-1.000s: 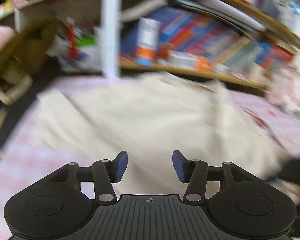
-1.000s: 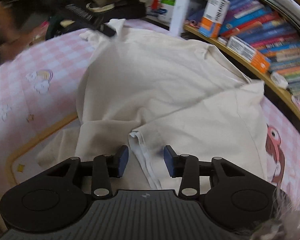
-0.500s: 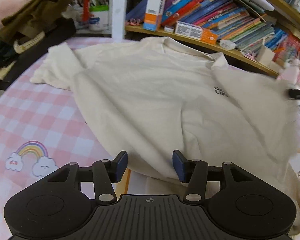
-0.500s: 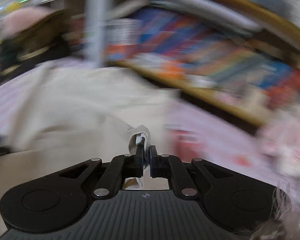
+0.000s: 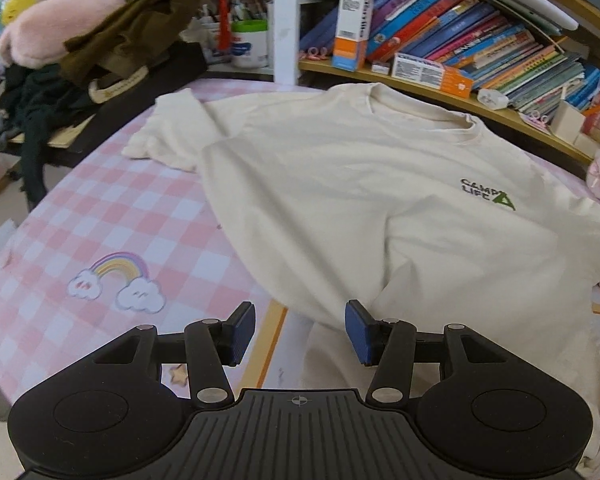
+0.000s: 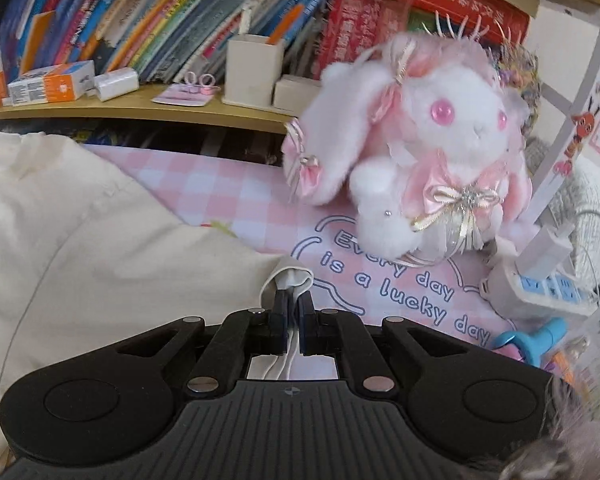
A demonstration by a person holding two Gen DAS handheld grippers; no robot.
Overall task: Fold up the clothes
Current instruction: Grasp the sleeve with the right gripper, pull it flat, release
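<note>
Pink checked tablecloth (image 5: 112,216) bears cream T-shirt (image 5: 360,200); left gripper (image 5: 300,330) apart above its hem; right gripper (image 6: 293,312) clamps its sleeve.

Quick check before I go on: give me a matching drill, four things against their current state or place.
Things:
1. left gripper
2. right gripper
3. T-shirt
4. plush bunny

States:
A. sits on the pink checked cover below the bookshelf
B. shut on a T-shirt edge
C. open, holding nothing
D. lies front up, green logo showing

Pairs: 1-C, 2-B, 3-D, 4-A
</note>
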